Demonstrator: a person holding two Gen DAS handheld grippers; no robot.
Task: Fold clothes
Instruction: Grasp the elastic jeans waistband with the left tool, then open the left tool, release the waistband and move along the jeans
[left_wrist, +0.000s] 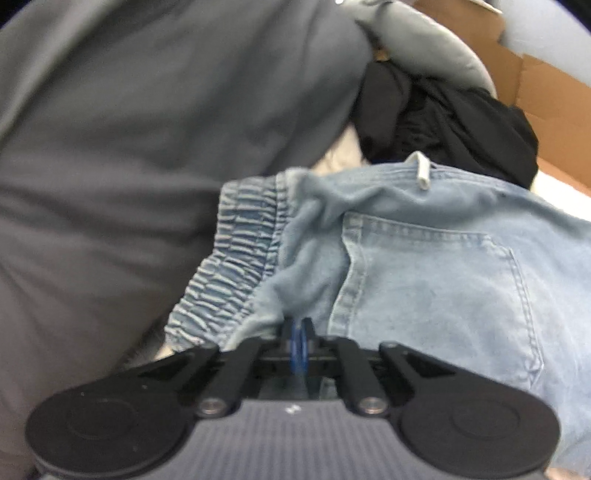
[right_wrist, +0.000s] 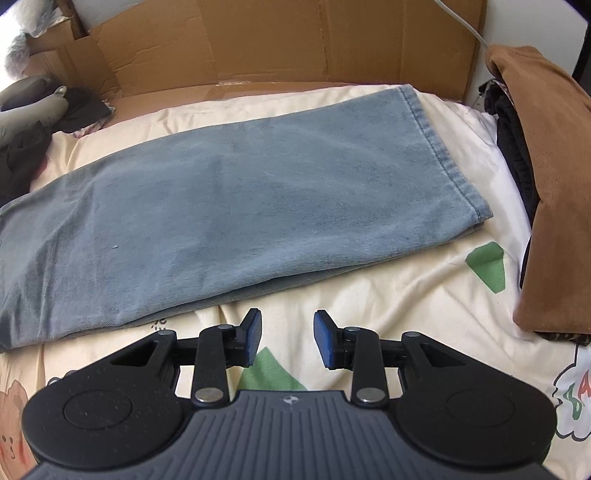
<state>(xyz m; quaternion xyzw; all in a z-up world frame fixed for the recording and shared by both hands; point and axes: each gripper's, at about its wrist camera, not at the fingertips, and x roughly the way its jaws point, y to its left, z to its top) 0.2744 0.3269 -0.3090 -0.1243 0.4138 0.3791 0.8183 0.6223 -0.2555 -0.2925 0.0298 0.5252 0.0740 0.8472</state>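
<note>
Light blue jeans (right_wrist: 221, 206) lie flat on the cream bedsheet (right_wrist: 388, 288), legs stacked, hems toward the far right. In the left wrist view I see their waist end (left_wrist: 424, 266) with the elastic waistband (left_wrist: 236, 251) and a back pocket. My left gripper (left_wrist: 298, 332) is shut on the jeans fabric near the waistband. My right gripper (right_wrist: 287, 338) is open and empty, just above the sheet in front of the near edge of the jeans' legs.
A grey garment (left_wrist: 147, 147) fills the left of the left wrist view, with dark clothes (left_wrist: 443, 125) behind the jeans. A brown garment on a stack of dark clothes (right_wrist: 546, 192) stands at the right. Cardboard walls (right_wrist: 295, 44) close the back.
</note>
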